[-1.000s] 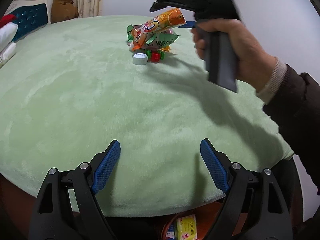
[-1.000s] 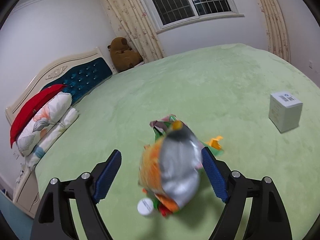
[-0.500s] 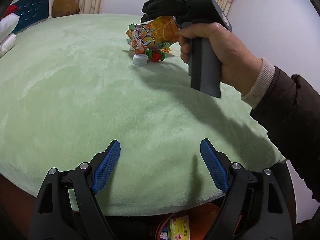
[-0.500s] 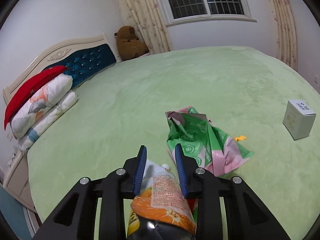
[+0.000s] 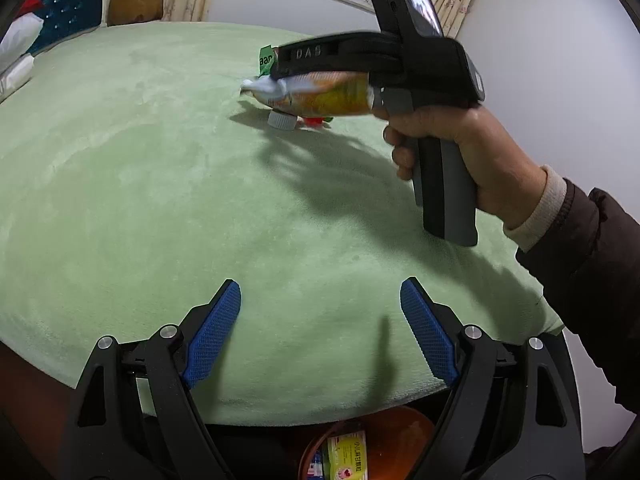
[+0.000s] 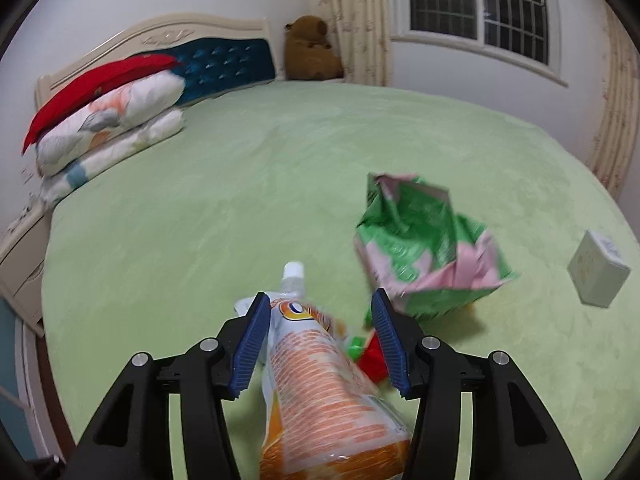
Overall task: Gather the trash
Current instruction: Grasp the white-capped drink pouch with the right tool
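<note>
An orange drink pouch (image 6: 320,384) with a white spout lies between the fingers of my right gripper (image 6: 318,336), whose jaws stand partly apart around it; it also shows in the left wrist view (image 5: 320,96), above the green blanket. A crumpled green and pink wrapper (image 6: 428,252) lies ahead on the right. A white bottle cap (image 5: 282,120) and red scraps (image 5: 314,121) lie under the pouch. My left gripper (image 5: 320,320) is open and empty near the bed's front edge.
A small white box (image 6: 600,272) sits on the blanket at far right. Stacked pillows (image 6: 108,124) and a teddy bear (image 6: 312,50) are at the headboard. An orange bin (image 5: 368,444) with a packet inside stands below the bed's edge.
My right gripper's jaws have widened around the orange pouch and it has swung left, away from the green wrapper. The left gripper has stayed open and still.
</note>
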{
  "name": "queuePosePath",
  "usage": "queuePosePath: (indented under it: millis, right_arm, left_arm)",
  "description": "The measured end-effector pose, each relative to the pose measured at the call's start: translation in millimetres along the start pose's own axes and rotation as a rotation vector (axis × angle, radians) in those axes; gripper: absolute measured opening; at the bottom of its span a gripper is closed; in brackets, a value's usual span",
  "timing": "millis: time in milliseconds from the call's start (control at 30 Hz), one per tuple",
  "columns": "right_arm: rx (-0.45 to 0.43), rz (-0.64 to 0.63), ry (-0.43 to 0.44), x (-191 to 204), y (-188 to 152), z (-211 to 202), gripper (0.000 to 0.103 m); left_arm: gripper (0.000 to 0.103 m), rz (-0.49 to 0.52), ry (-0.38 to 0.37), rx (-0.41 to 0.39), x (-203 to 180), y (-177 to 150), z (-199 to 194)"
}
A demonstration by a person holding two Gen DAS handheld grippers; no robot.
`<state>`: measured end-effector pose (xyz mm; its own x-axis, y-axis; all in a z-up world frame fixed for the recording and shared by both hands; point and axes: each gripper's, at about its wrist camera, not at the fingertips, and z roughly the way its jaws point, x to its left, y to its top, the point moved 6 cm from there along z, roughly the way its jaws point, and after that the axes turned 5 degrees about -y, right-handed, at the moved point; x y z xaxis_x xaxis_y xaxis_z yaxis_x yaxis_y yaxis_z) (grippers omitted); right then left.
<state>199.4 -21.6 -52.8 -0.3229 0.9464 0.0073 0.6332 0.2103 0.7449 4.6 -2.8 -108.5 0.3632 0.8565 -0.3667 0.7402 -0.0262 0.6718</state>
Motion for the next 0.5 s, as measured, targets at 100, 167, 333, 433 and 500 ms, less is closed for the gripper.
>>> queuePosePath:
  millis: [100,167,333,433,500]
  right_arm:
    - [0.036,0.012,0.026,1,-12,7,0.051]
    - [0.062,0.015,0.037,1,-18,11,0.054]
    - [0.118,-0.026,0.041,7,-23,17,0.06]
    - [0.185,-0.051,0.036,9,-30,27,0.061]
    - [0.208,-0.077,0.005,9,-34,32,0.043]
  left_arm:
    - [0.08,0.001,0.0,-0.001,0,0,-1]
    - [0.08,0.0,0.0,-0.002,0,0,-1]
    - [0.08,-0.008,-0.004,-0.003,0,1,-1]
    - [0.08,-0.007,-0.002,-0.005,0,1,-1]
    - [0.08,-0.007,0.002,-0.003,0,0,0]
